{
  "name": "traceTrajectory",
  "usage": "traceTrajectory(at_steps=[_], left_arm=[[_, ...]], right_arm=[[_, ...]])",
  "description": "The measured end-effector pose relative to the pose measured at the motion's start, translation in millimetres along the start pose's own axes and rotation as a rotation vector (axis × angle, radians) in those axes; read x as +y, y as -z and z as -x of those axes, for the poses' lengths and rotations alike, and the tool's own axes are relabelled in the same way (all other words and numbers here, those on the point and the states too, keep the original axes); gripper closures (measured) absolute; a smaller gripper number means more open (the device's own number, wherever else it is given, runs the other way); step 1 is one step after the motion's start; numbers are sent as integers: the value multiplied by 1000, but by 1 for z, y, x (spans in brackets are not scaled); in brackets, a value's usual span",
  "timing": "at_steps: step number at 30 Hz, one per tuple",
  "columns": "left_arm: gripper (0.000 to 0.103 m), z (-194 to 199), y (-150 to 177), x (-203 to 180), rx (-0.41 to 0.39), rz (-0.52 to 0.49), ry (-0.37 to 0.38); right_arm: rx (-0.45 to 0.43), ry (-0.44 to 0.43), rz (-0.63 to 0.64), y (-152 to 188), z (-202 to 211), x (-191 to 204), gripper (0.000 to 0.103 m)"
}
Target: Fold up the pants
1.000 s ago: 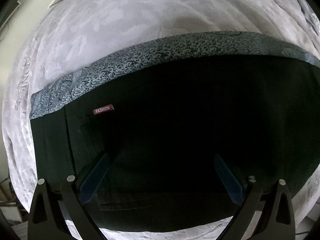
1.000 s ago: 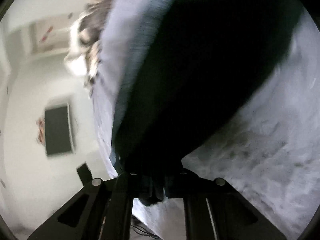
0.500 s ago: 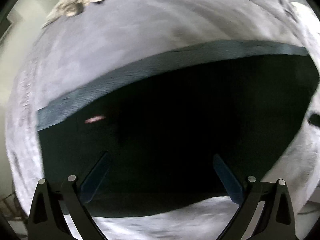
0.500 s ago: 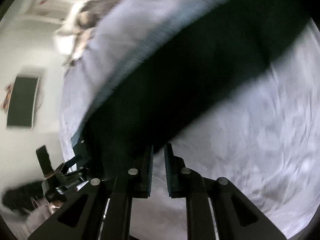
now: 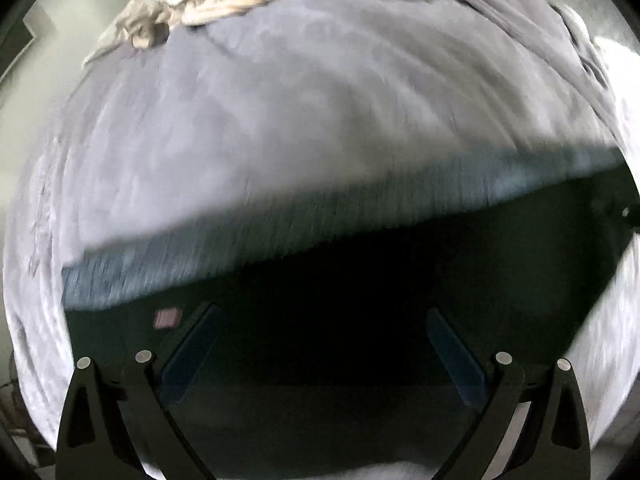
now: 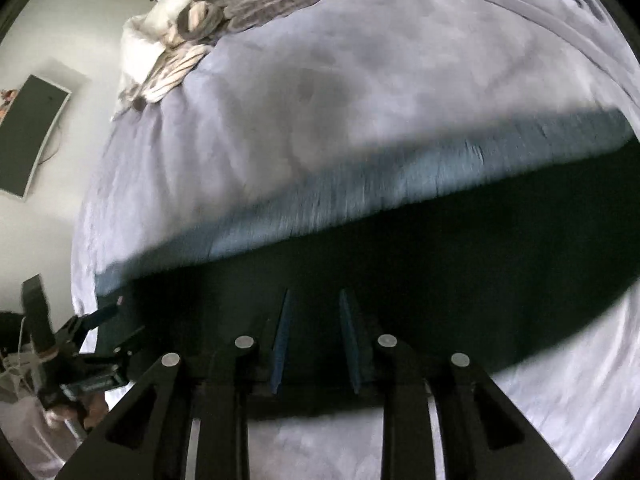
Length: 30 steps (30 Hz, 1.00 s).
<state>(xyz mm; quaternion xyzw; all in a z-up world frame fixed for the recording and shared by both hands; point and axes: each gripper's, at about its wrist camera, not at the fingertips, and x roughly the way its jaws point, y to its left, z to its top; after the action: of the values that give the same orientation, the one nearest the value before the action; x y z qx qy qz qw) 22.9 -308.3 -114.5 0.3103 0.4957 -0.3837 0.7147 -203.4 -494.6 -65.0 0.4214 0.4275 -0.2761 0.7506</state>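
Here, in my left wrist view, the left gripper (image 5: 320,352) is spread wide above the dark green pants with grey-blue waistband (image 5: 360,300) on the grey bedspread (image 5: 300,112). In my right view, the right gripper (image 6: 314,340) stands parted, holding nothing, over the pants (image 6: 440,248).

Dark pants (image 5: 360,300) lie flat, mottled grey band along far edge

We hold our left gripper (image 5: 320,356) low and level, its blue-padded fingers (image 5: 192,352) spread wide with nothing between them. Our right gripper (image 6: 316,344) points forward too, its fingers (image 6: 280,344) parted by a narrow gap and empty. In the right wrist view, the left gripper (image 6: 100,320) appears far left.
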Motion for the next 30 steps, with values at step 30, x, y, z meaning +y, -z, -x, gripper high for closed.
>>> traceTrajectory(at_steps=[30], left_arm=[[0,-20,-55,-158,-11,3,-56]], right_arm=[[-278,-64,-652,5,101,-281,94]])
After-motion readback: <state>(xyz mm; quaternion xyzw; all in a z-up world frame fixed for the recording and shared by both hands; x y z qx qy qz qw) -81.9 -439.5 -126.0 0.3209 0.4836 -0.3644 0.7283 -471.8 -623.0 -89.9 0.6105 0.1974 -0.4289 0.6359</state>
